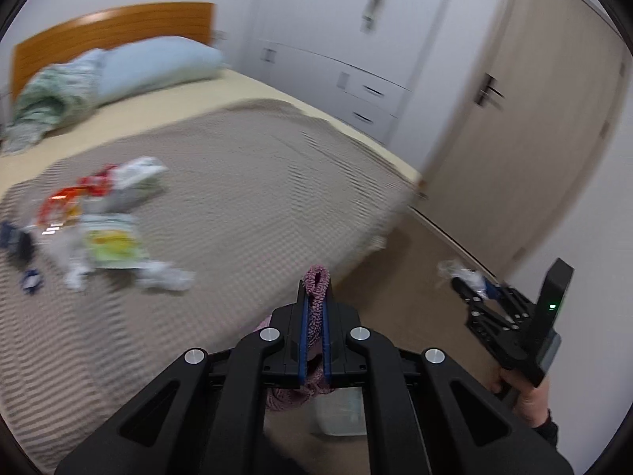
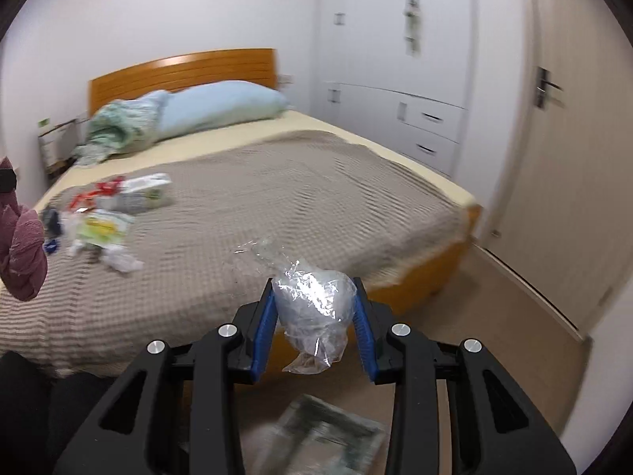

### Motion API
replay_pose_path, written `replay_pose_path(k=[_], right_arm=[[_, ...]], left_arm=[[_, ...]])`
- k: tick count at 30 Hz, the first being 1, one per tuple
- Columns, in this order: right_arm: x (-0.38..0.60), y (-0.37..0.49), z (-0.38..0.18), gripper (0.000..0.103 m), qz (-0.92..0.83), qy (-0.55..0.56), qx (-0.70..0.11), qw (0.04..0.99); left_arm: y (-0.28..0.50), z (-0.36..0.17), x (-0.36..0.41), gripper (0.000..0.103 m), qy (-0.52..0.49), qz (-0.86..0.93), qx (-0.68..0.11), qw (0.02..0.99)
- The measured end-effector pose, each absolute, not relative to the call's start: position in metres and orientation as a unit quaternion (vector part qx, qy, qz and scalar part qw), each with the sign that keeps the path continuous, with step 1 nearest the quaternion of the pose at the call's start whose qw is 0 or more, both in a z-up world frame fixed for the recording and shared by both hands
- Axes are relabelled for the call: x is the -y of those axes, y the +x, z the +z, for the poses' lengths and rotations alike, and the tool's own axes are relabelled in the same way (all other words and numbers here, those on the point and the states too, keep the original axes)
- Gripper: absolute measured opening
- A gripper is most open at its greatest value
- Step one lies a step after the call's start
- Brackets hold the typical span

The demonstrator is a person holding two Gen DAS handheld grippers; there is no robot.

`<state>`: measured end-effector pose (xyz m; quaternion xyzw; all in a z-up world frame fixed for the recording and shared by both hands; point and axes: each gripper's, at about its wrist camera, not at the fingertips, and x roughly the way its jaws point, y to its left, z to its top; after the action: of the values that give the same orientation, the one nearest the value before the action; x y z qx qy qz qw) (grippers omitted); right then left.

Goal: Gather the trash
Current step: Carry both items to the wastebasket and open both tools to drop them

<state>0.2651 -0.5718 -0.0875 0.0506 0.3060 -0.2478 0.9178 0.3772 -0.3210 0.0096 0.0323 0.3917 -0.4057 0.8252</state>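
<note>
Left gripper clenched on a fuzzy pink cloth, right gripper grasping a crumpled clear plastic bag, both above the floor by the bed, more wrappers scattered on the blanket.

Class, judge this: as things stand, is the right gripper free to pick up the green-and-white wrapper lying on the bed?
Probably not yet. The right gripper is already shut on a crumpled clear plastic bag, so its jaws are occupied; the green-and-white wrapper lies uncovered on the bed.

Both wrist views look down across the bed from near its foot, sharing it.
</note>
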Motion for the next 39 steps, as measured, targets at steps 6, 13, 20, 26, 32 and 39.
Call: replay_pose_path(k=[6, 13, 20, 26, 32, 39], right_arm=[[0.612, 0.223, -0.14, 0.036, -0.284, 0.092, -0.351, 0.888], [0.638, 0.198, -0.233, 0.036, -0.275, 0.169, -0.418, 0.849], [0.649, 0.212, -0.328, 0.038, -0.23, 0.254, -0.467, 0.815], [0.65, 0.226, -0.371, 0.069, -0.246, 0.223, -0.504, 0.798], [0.657, 0.19, -0.377, 0.069, -0.282, 0.27, -0.487, 0.781], [0.647, 0.167, -0.392, 0.069, -0.286, 0.274, -0.511, 0.763]], left_arm=[[0.34, -0.06, 0.433, 0.003, 0.063, -0.448, -0.447, 0.772], [0.315, -0.163, 0.509, 0.003, 0.141, -0.442, -0.511, 0.724], [0.318, -0.274, 0.536, 0.003, 0.185, -0.409, -0.583, 0.678], [0.317, -0.337, 0.549, 0.003, 0.211, -0.403, -0.608, 0.651], [0.319, -0.382, 0.564, 0.019, 0.207, -0.383, -0.621, 0.651], [0.33, -0.39, 0.577, 0.066, 0.178, -0.345, -0.613, 0.689]])
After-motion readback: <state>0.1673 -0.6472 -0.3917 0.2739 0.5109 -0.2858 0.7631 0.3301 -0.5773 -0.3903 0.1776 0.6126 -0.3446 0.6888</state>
